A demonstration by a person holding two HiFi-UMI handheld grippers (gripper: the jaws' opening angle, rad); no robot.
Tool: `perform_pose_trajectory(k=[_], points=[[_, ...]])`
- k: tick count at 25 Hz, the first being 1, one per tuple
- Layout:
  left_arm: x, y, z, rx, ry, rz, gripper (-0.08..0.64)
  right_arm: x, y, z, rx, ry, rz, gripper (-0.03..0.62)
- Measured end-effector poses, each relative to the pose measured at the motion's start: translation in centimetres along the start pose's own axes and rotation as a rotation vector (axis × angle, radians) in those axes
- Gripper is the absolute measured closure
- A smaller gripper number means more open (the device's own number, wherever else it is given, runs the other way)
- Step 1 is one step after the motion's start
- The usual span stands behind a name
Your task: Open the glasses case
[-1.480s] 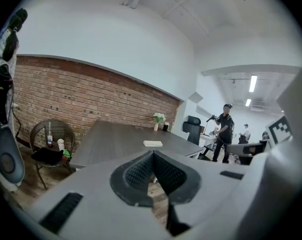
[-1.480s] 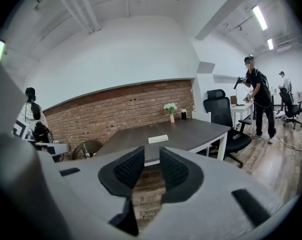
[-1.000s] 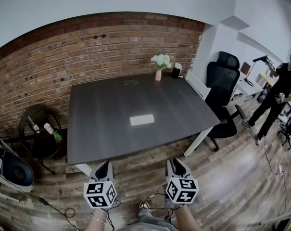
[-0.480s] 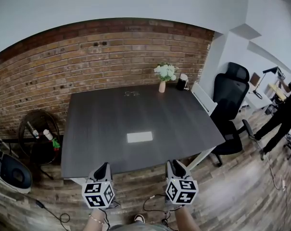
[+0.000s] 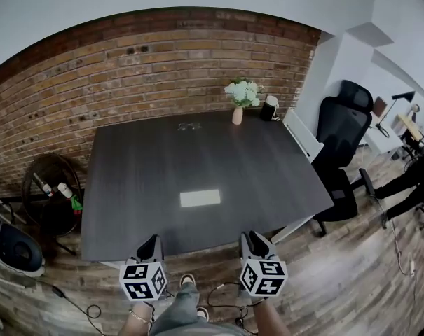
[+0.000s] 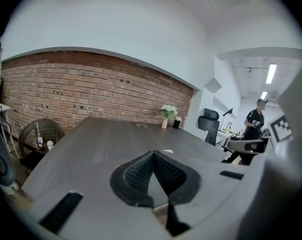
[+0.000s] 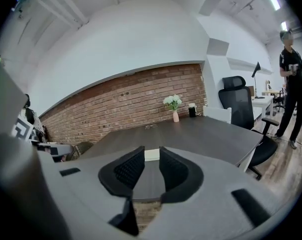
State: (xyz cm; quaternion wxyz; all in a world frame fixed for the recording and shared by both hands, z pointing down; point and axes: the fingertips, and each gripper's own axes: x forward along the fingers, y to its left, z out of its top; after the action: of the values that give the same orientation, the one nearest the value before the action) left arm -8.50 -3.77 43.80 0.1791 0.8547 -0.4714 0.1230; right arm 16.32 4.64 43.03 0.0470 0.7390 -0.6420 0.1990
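Observation:
A flat white glasses case [image 5: 200,198] lies closed on the dark table [image 5: 141,173], a little in from its near edge. Both grippers hover over the wooden floor short of that edge, pointing at the table. My left gripper [image 5: 150,246] sits left of the case; its fingertips meet with nothing between them [image 6: 153,154]. My right gripper [image 5: 254,242] is to the case's right, jaws apart and empty [image 7: 151,160]. The case [image 7: 151,155] shows far off through the right jaws' gap, and a sliver of the case [image 6: 167,151] appears just right of the left fingers.
At the table's far edge stand a vase of white flowers [image 5: 241,96] and a dark canister [image 5: 270,108]; a pair of glasses [image 5: 190,125] lies nearby. A black office chair [image 5: 345,135] and a person [image 5: 415,187] are on the right, a wicker stand [image 5: 49,194] on the left.
Both grippers have come closer to the table's near edge, and the case now lies nearer in view. The person at the right has slipped toward the frame's edge.

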Motion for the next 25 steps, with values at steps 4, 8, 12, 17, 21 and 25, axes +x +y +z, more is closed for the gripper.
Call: perform_pose_trajectory(k=[4,8,12,17,21,25], points=[[4.0,-0.1,0.8,-0.017,0.009,-0.016,0.565,2.9,-1.1,0.5,-0.008,0.019,-0.009,0.497],[8.6,-0.5,2.8,-0.013,0.003,-0.049,0.565,6.0,-2.3,1.9,-0.015,0.027,-0.024,0.497],[12.7,0.1,5.3,-0.01,-0.008,-0.063,0.565,9.6,-3.7,4.5,-0.015,0.007,-0.045,0.497],[16.9,1.3,8.3,-0.013,-0.018,-0.062,0.565,14.2,-4.8,7.2,-0.003,0.002,-0.057,0.497],[19.4,2.8,9.7,-0.022,-0.015,-0.054,0.565,17.8,-4.2,8.5,-0.002,0.01,-0.042,0.497],[21.4,3.7,9.4,-0.036,0.014,-0.058,0.565,20.3,-3.7,9.0,-0.005,0.029,-0.029,0.497]])
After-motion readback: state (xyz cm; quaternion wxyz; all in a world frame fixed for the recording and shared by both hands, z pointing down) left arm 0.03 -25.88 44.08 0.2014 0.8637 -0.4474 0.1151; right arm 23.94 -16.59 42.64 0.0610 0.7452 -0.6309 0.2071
